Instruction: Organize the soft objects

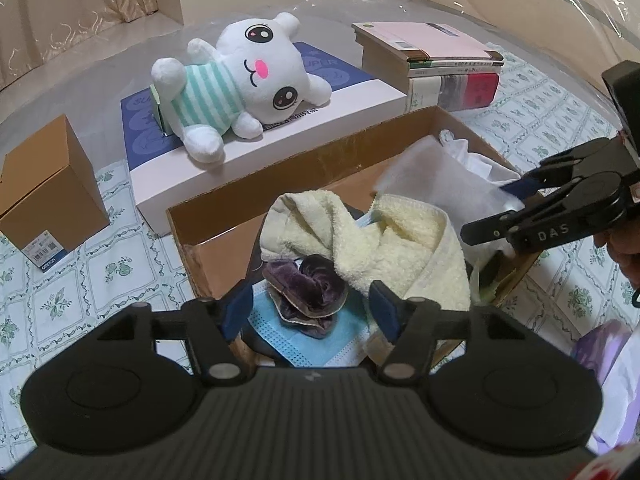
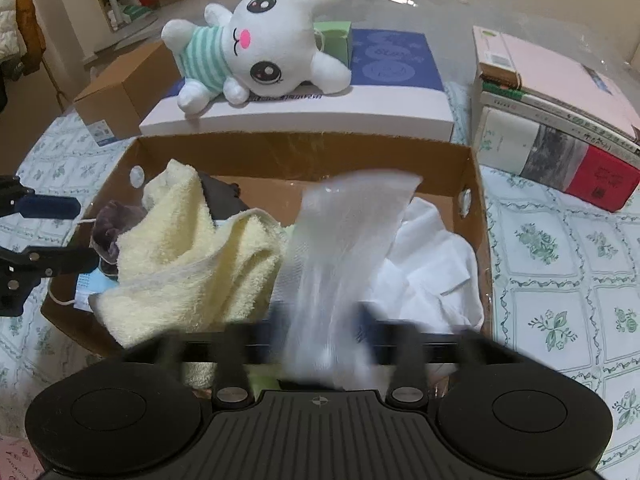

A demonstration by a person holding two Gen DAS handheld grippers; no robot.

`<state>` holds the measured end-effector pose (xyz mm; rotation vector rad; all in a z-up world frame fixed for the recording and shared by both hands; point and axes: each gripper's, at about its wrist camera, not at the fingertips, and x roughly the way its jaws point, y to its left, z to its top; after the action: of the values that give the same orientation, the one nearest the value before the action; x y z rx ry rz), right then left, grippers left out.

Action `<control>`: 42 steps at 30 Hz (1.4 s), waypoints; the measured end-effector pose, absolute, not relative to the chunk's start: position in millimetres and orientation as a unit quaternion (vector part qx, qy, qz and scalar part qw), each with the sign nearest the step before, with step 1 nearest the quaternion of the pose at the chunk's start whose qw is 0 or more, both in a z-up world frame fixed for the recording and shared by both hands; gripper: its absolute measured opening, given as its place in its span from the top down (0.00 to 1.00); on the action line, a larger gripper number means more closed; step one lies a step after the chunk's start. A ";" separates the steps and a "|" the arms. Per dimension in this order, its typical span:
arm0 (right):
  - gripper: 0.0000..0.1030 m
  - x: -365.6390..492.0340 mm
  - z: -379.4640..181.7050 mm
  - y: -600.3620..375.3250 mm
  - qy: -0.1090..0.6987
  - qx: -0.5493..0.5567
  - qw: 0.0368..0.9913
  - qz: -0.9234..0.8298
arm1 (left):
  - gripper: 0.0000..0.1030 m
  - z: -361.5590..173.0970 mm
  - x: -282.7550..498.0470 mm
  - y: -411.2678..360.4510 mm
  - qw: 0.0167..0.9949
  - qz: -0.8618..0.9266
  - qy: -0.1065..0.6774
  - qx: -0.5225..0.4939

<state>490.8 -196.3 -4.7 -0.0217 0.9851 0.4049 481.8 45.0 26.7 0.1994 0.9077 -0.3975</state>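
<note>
An open cardboard box (image 1: 280, 176) (image 2: 304, 148) holds a yellow towel (image 1: 400, 248) (image 2: 188, 260), a purple velvet scrunchie (image 1: 308, 284) (image 2: 112, 224), a blue face mask (image 1: 304, 340) (image 2: 86, 282) and a white garment (image 2: 432, 264). My left gripper (image 1: 312, 308) (image 2: 60, 234) stands open just above the scrunchie and mask, gripping nothing. My right gripper (image 1: 496, 208) (image 2: 324, 320) hangs over the box's right half with its jaws apart. A thin translucent white cloth (image 1: 436, 176) (image 2: 348, 232) is blurred between its fingers and not pinched. A white plush toy (image 1: 244, 76) (image 2: 260, 44) in a striped shirt lies behind the box.
The plush lies on a flat white and blue carton (image 1: 280, 128) (image 2: 304, 116). A small brown box (image 1: 48, 188) (image 2: 120, 88) stands at the left and a stack of books (image 1: 440, 64) (image 2: 560, 120) at the right. A floral cloth (image 2: 560, 280) covers the table.
</note>
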 end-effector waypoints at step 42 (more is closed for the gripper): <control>0.31 386.9 106.9 -229.0 0.409 0.029 0.892 0.191 | 0.01 136.9 385.1 46.9 0.918 -0.100 0.380 0.053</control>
<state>386.9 -229.0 106.9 0.0594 0.8488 0.3954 385.1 46.9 136.9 0.1099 0.7806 -0.2048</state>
